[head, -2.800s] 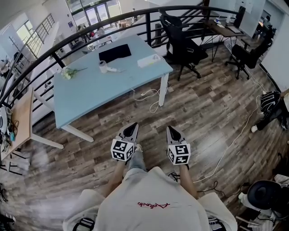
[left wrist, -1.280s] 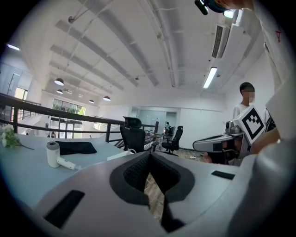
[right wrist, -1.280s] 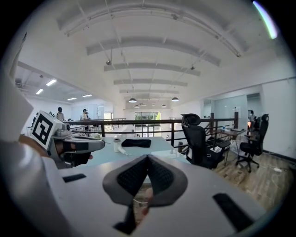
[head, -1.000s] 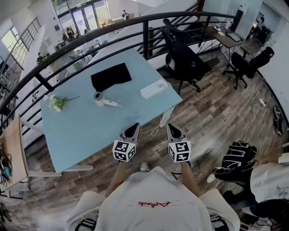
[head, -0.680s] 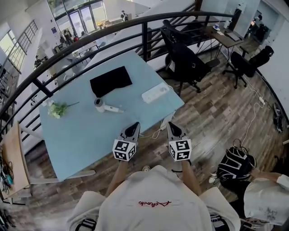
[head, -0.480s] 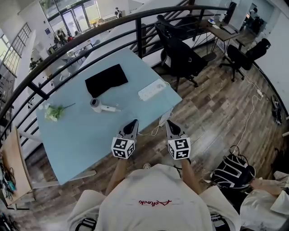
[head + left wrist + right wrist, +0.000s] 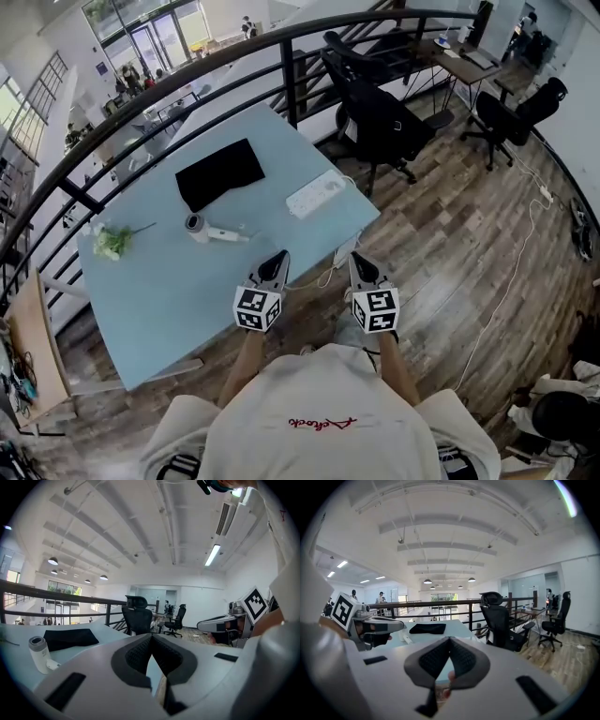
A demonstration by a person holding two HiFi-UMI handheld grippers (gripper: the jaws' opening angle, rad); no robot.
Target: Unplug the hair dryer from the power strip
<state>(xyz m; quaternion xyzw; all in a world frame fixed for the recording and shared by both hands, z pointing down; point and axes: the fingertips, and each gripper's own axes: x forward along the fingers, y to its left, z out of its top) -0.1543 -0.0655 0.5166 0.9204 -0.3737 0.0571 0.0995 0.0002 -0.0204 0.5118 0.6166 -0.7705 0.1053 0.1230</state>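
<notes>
A white hair dryer (image 7: 208, 230) lies on the light blue table (image 7: 169, 281), its round head also showing at the left of the left gripper view (image 7: 39, 654). The white power strip (image 7: 316, 193) rests near the table's right edge, and a white cable (image 7: 323, 272) hangs off the near edge. My left gripper (image 7: 278, 255) and right gripper (image 7: 357, 258) are held side by side at the table's near corner, short of both objects. Both are shut with nothing in them, pads touching in the gripper views (image 7: 151, 637) (image 7: 449, 641).
A black cloth (image 7: 220, 173) lies at the table's far side and a small flower bunch (image 7: 112, 241) at its left. A black office chair (image 7: 380, 117) stands beyond the right edge. A black railing (image 7: 187, 80) runs behind the table.
The table has drawn much closer in the head view. Both shut grippers now hang over its near corner instead of over the wooden floor.
</notes>
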